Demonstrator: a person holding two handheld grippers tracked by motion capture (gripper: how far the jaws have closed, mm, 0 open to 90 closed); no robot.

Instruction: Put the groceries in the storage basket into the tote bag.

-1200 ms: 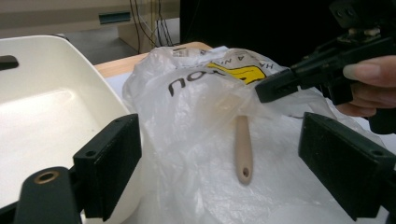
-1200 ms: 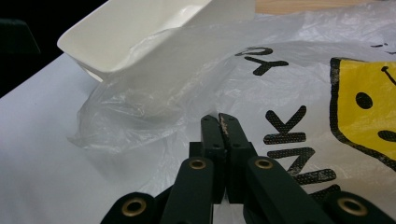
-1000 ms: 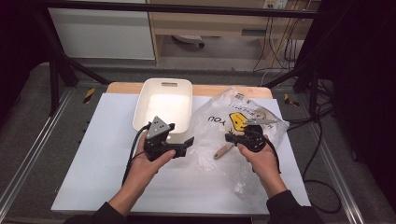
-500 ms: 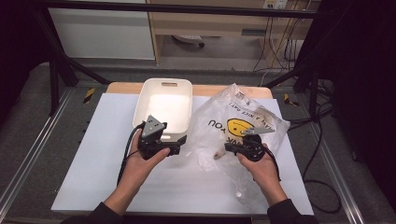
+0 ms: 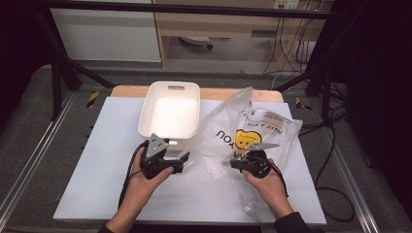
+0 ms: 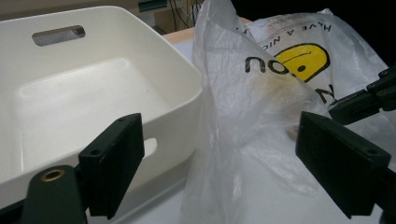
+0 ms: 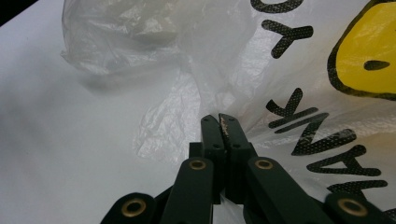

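Both grippers are working on the bag [image 5: 252, 138], which is lying just right of the bin [image 5: 170, 109]. Left gripper [image 6: 219, 168] is standing wide open around a raised fold, holding nothing. Right gripper [image 7: 219, 122] is pinching the thin plastic tight. Soft, light and slippery, the bag probably handles best by a bunched fold.

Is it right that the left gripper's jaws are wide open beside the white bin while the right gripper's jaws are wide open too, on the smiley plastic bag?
Not quite. The right gripper has its jaws shut, seemingly pinching the plastic bag, as the right gripper view shows. The left gripper is indeed wide open beside the white bin.
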